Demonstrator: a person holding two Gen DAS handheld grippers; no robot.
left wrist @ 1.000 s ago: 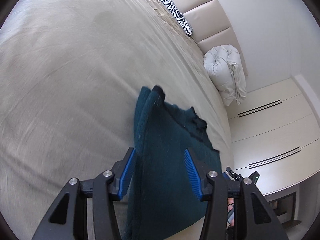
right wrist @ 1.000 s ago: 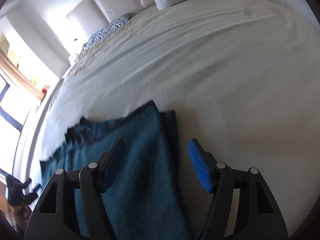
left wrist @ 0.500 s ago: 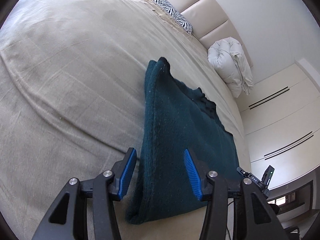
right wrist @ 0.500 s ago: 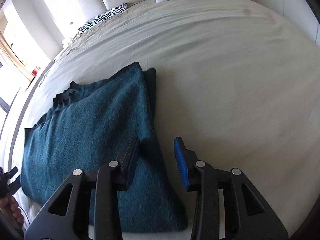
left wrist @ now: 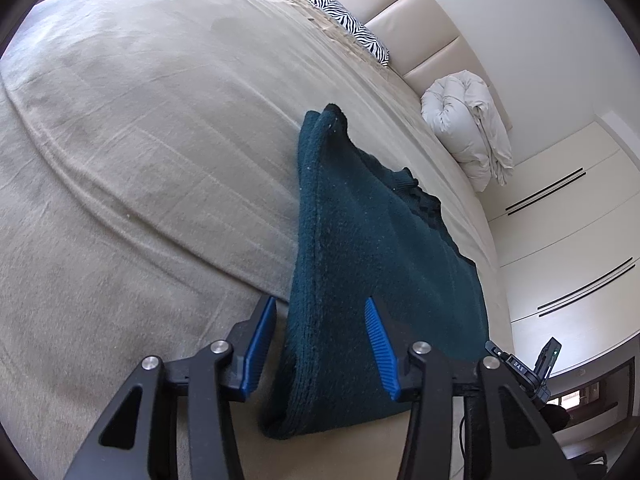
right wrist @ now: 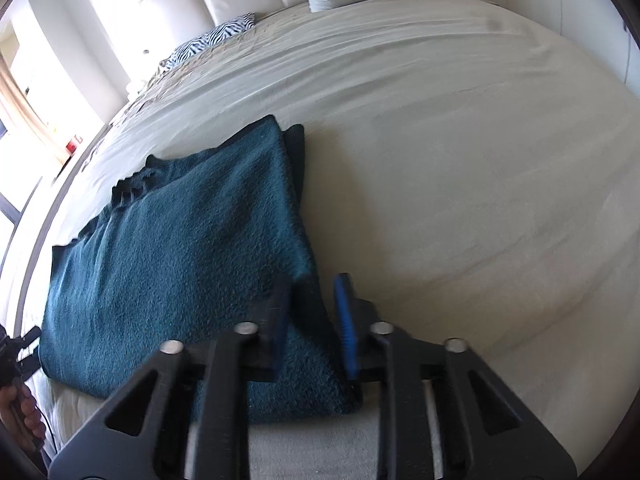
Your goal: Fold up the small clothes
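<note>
A dark teal knitted garment lies folded on the beige bed, near the bed's front edge. My left gripper is open, its blue pads either side of the garment's near left corner, just above it. In the right wrist view the garment lies left of centre on the bed. My right gripper is half closed, jaws narrowed around the garment's near right edge, with a gap still showing between the pads.
A zebra-print cushion and a rolled white duvet lie by the padded headboard. White cupboards stand beside the bed. A window is at the left in the right wrist view.
The garment went from lifted to lying flat on the bed. Both grippers drew back toward its near edge. The right jaws have narrowed steadily; the left stays open.
</note>
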